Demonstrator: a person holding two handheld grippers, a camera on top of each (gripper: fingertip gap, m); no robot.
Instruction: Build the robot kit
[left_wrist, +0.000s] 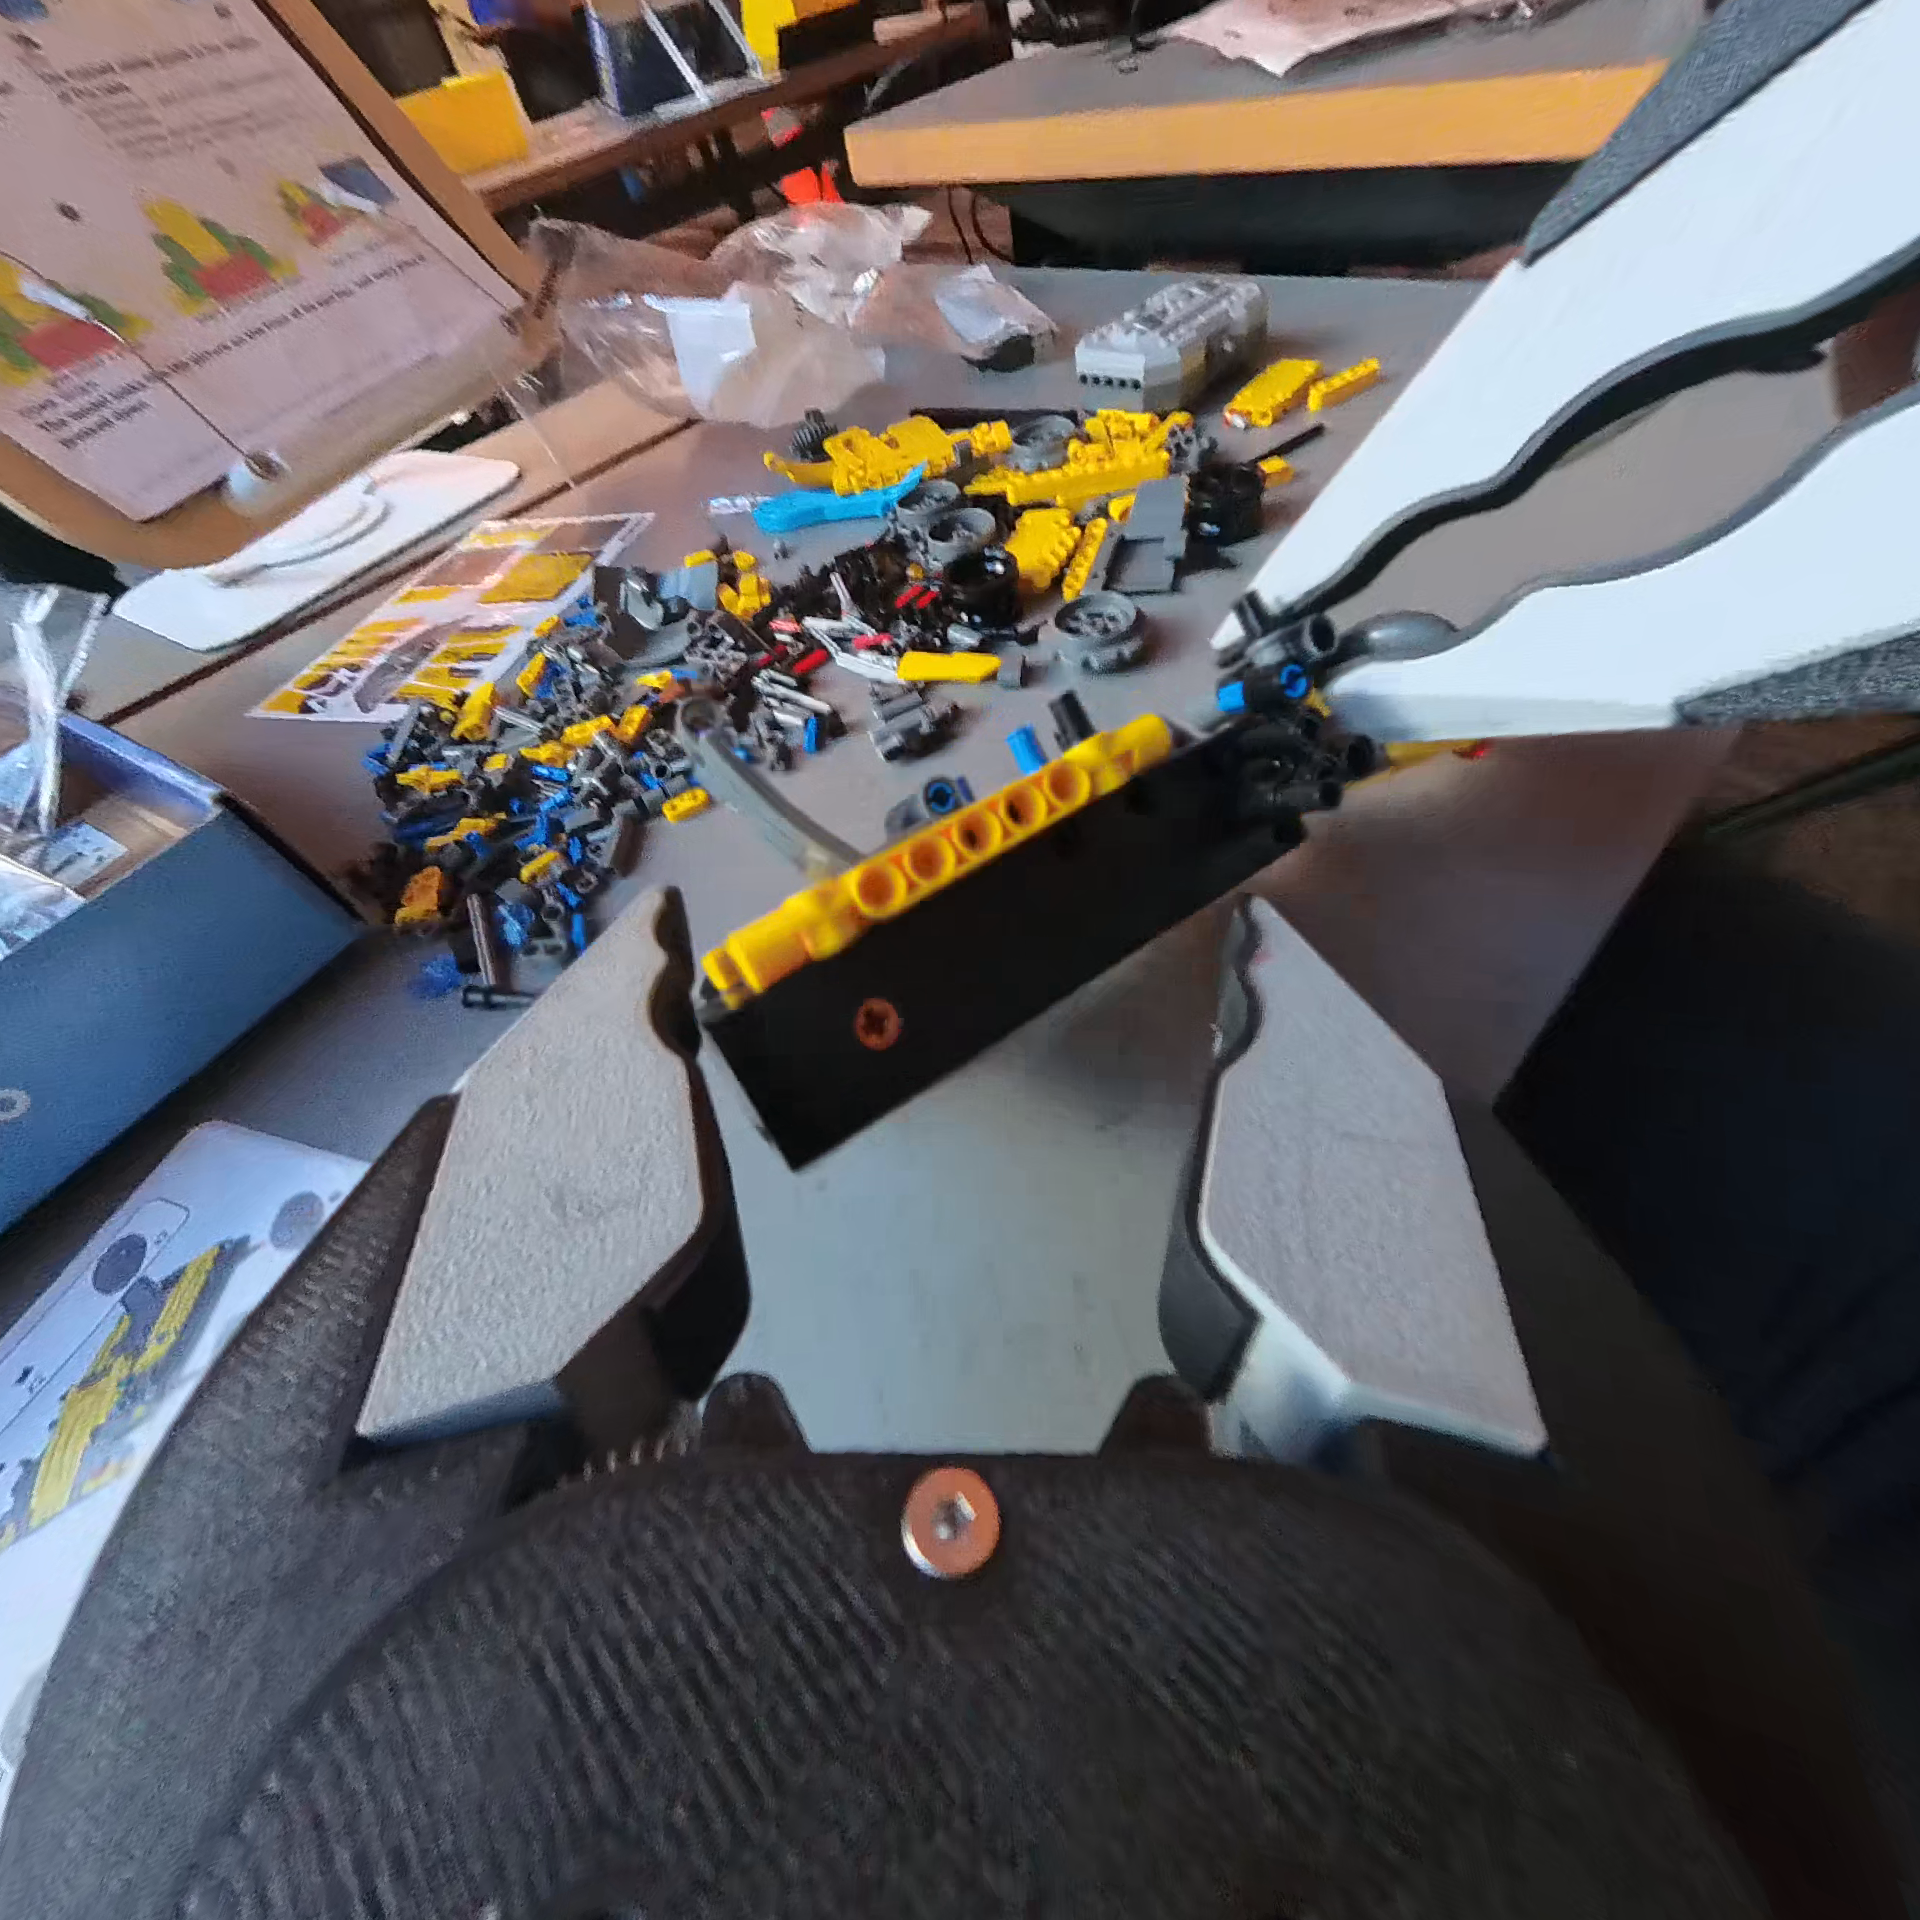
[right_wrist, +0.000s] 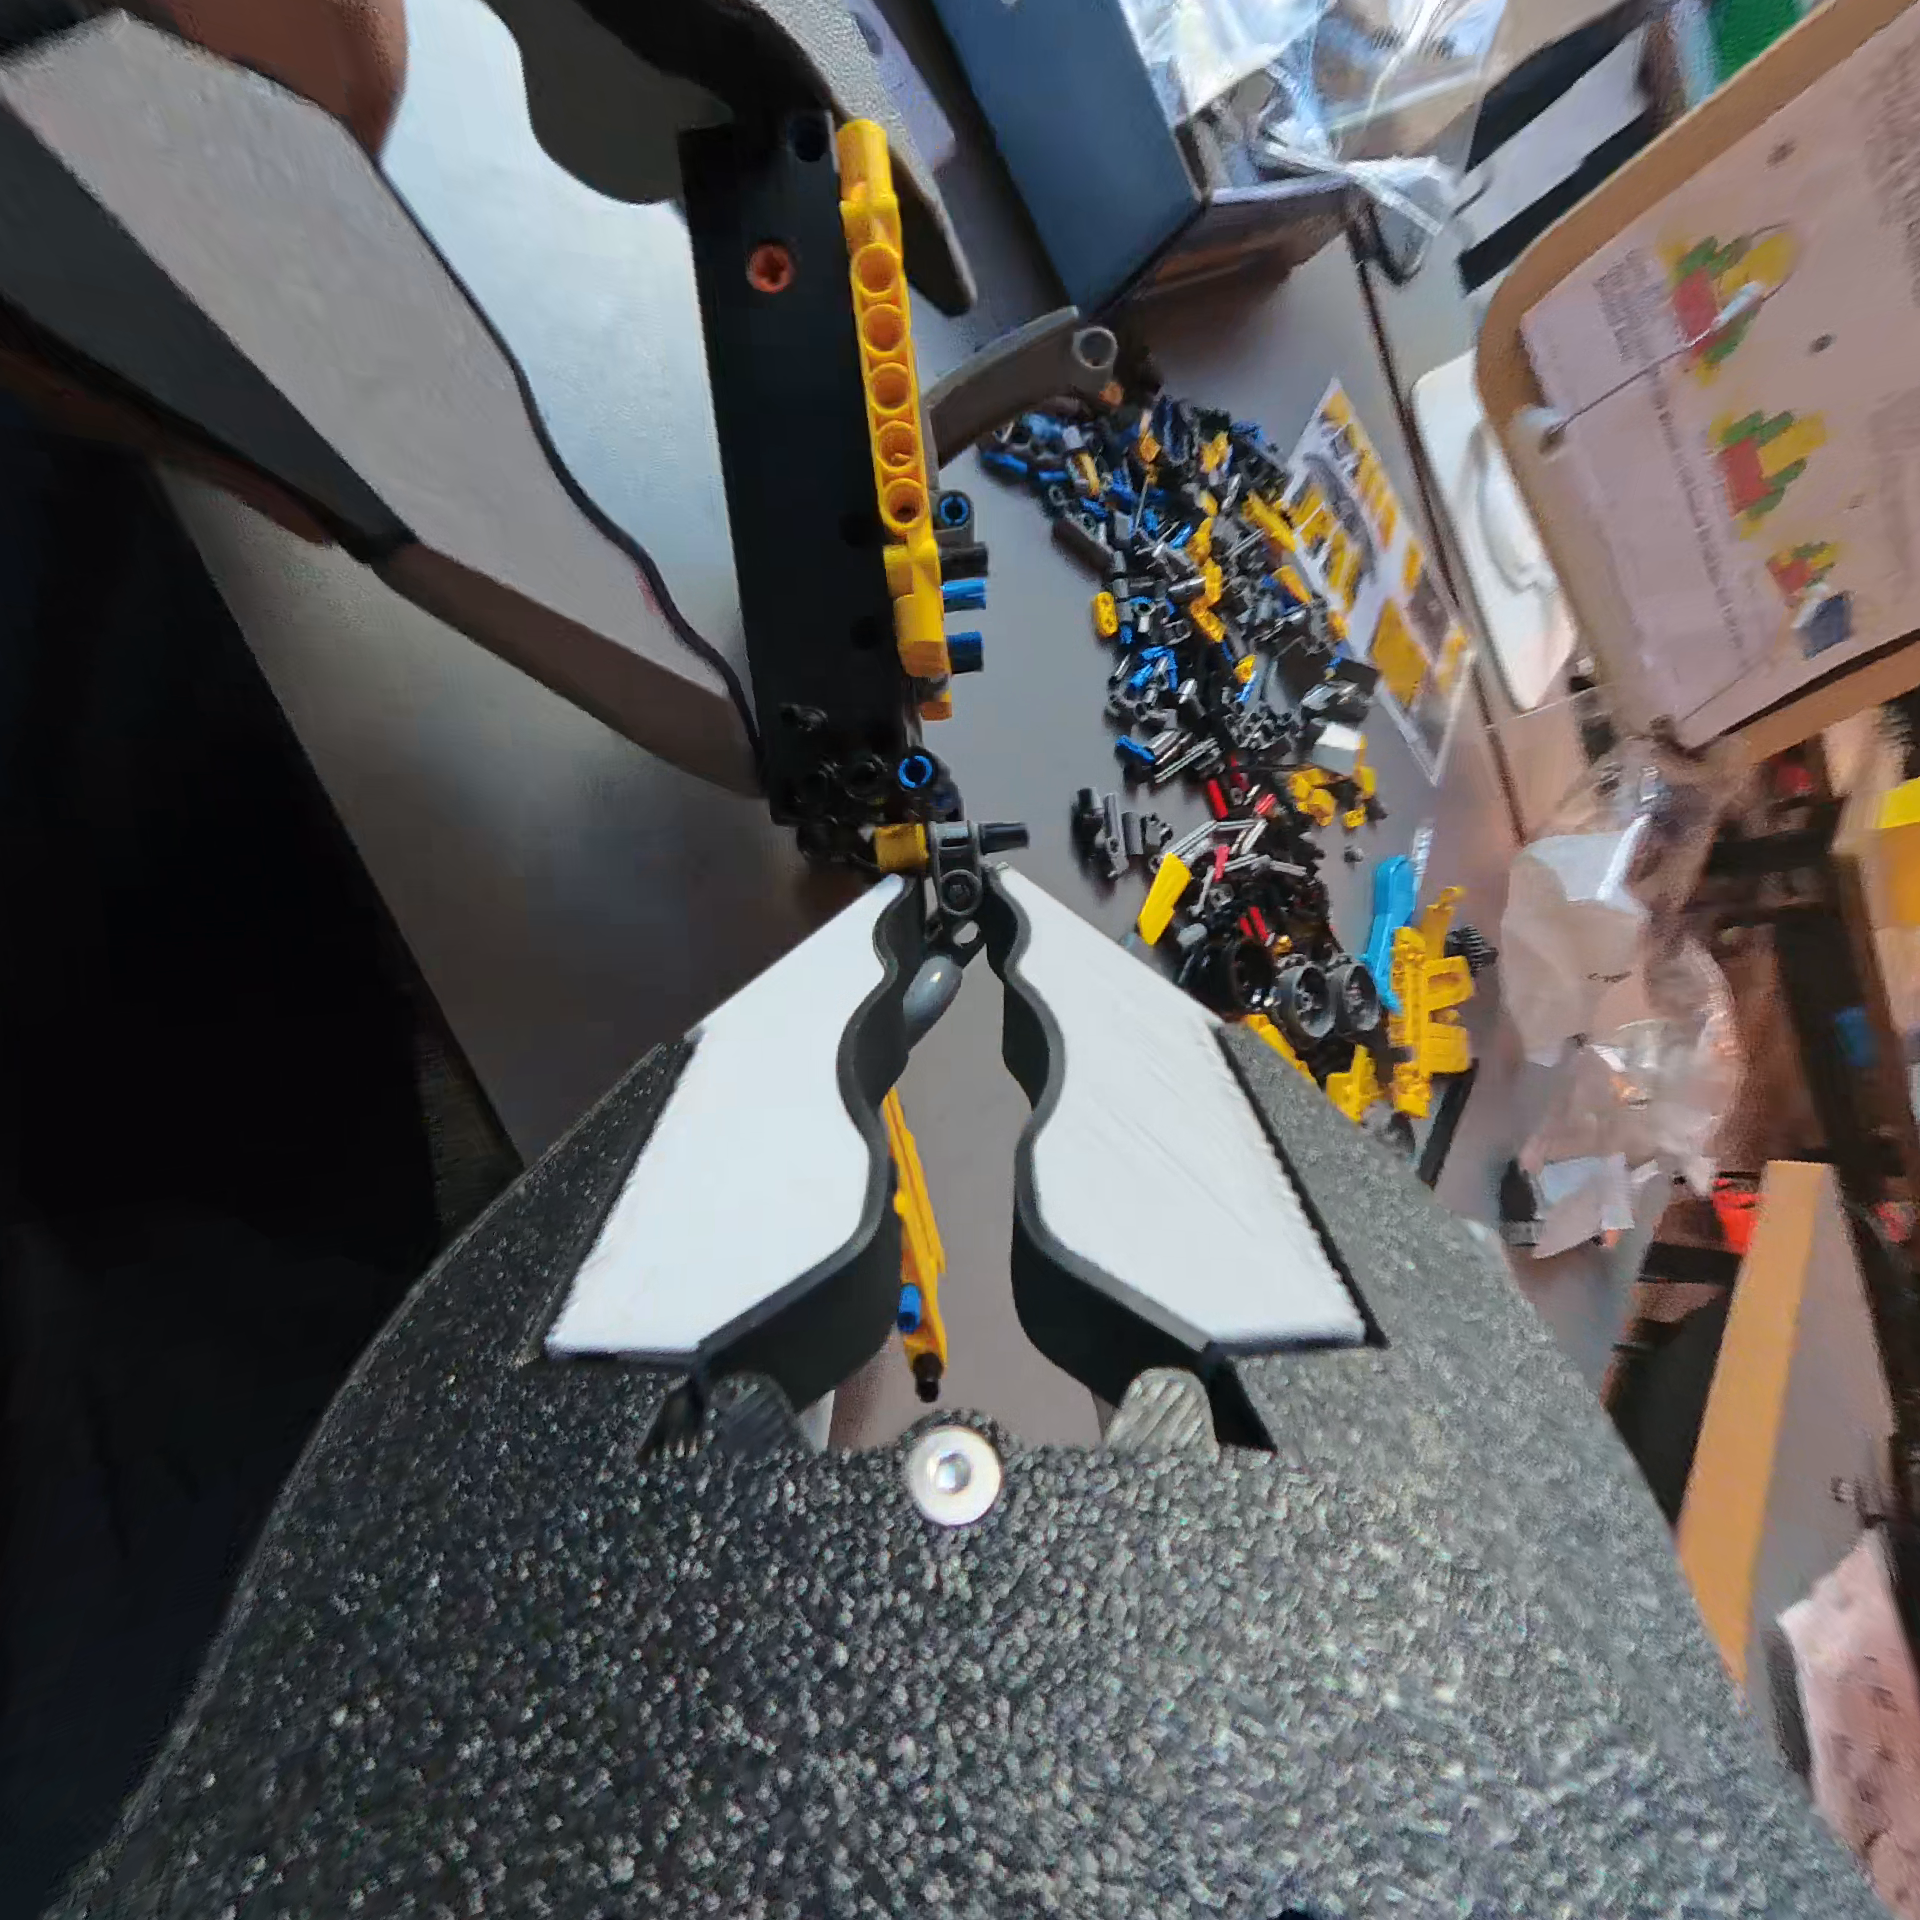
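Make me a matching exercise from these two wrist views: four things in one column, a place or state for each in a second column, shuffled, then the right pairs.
Things
1. black and yellow beam assembly
2. right gripper
3. blue box
4. loose pile of small parts

Places or states
A. lying spread on the grey table
B. shut on a dark grey connector at one end of the assembly
C. between the fingers of the left gripper
D. at the table's left edge in the left wrist view

Pairs: 1-C, 2-B, 3-D, 4-A

Workshop: cluttered benches (left_wrist: 1247, 135), loose building-toy parts (left_wrist: 582, 748), instruction sheets (left_wrist: 457, 613).
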